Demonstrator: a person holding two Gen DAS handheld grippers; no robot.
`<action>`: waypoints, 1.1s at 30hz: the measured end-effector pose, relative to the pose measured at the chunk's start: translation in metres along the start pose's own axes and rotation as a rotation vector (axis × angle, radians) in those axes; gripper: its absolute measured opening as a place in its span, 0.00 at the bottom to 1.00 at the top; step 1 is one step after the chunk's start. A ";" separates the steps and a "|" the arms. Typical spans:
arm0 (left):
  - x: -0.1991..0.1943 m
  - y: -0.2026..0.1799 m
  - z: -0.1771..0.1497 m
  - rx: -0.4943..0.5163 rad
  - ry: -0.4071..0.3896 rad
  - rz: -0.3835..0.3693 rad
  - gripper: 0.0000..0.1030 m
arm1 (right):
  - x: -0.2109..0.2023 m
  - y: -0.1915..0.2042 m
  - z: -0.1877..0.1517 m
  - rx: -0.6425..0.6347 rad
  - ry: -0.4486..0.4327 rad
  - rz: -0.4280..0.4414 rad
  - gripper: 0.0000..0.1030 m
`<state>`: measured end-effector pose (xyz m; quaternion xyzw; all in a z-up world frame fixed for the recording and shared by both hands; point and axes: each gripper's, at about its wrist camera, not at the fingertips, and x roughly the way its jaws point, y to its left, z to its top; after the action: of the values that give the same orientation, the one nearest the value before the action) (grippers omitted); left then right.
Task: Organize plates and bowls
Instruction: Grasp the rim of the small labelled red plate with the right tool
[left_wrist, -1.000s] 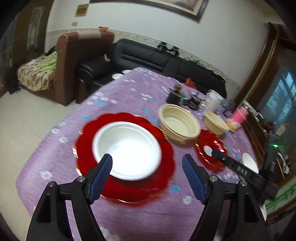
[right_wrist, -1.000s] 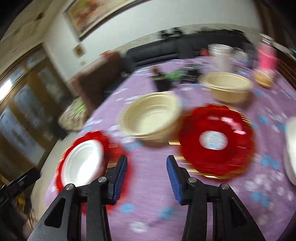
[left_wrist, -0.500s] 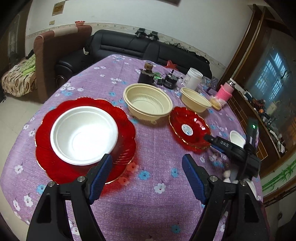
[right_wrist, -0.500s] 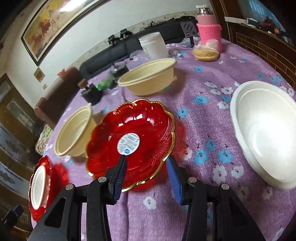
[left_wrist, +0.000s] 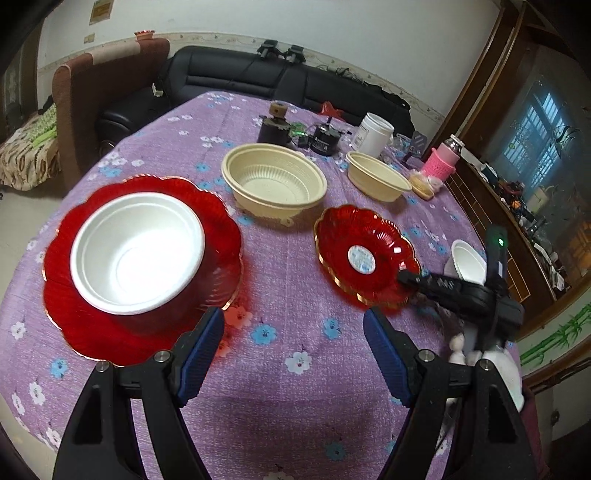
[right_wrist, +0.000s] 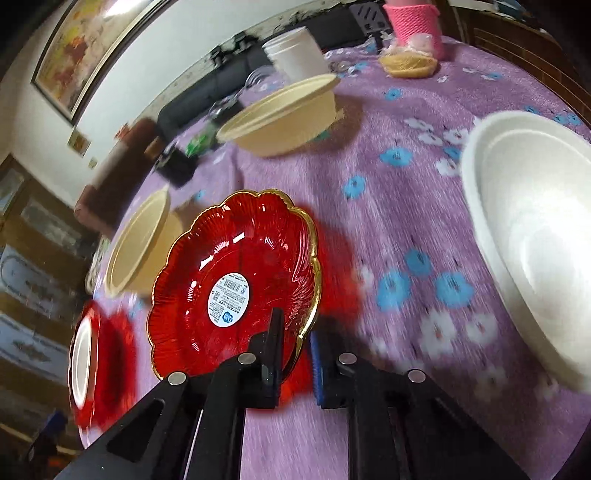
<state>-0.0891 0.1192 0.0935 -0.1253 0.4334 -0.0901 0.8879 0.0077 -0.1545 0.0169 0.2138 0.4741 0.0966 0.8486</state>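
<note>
Two views, one gripped plate

Right wrist view: the right gripper (right_wrist: 295, 343) is clamped on the gold-edged rim of the small red plate (right_wrist: 236, 273), low centre of the frame. Its jaws have just been closing, with the rim between them. One finger lies over the plate's inner face, the blue pad sits outside the rim. The barcode label on the plate is readable only here. A white bowl (right_wrist: 532, 236) fills the right edge; motion blur leaves its near rim unclear, so contact with the purple flowered tablecloth (right_wrist: 388, 192) is probable rather than confirmed.

Left wrist view: the left gripper (left_wrist: 293, 354) stands wide with nothing between its blue pads, above bare tablecloth at lower centre. This view alone shows the large red plate (left_wrist: 92, 328) at left, carrying a white foam bowl (left_wrist: 136, 251). The small red plate appears right of centre with the right gripper's black finger on its right rim.

Surroundings: two cream bowls, one (left_wrist: 275, 182) at centre and one (left_wrist: 378, 181) to the upper right. Behind them stand a white jar (left_wrist: 375, 133) and a pink-sleeved bottle (left_wrist: 443, 160). A black sofa (left_wrist: 288, 83) lies beyond the table.
</note>
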 end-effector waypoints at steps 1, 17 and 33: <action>0.002 -0.002 -0.001 0.004 0.005 -0.001 0.75 | -0.003 -0.001 -0.005 -0.013 0.017 0.004 0.13; 0.085 -0.058 -0.023 0.113 0.200 -0.084 0.74 | -0.062 -0.039 -0.063 -0.139 0.104 -0.008 0.14; 0.117 -0.078 -0.017 0.147 0.209 -0.022 0.16 | -0.065 -0.033 -0.072 -0.162 0.037 -0.037 0.16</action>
<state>-0.0356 0.0112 0.0198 -0.0547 0.5144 -0.1440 0.8436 -0.0889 -0.1883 0.0180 0.1339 0.4843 0.1230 0.8558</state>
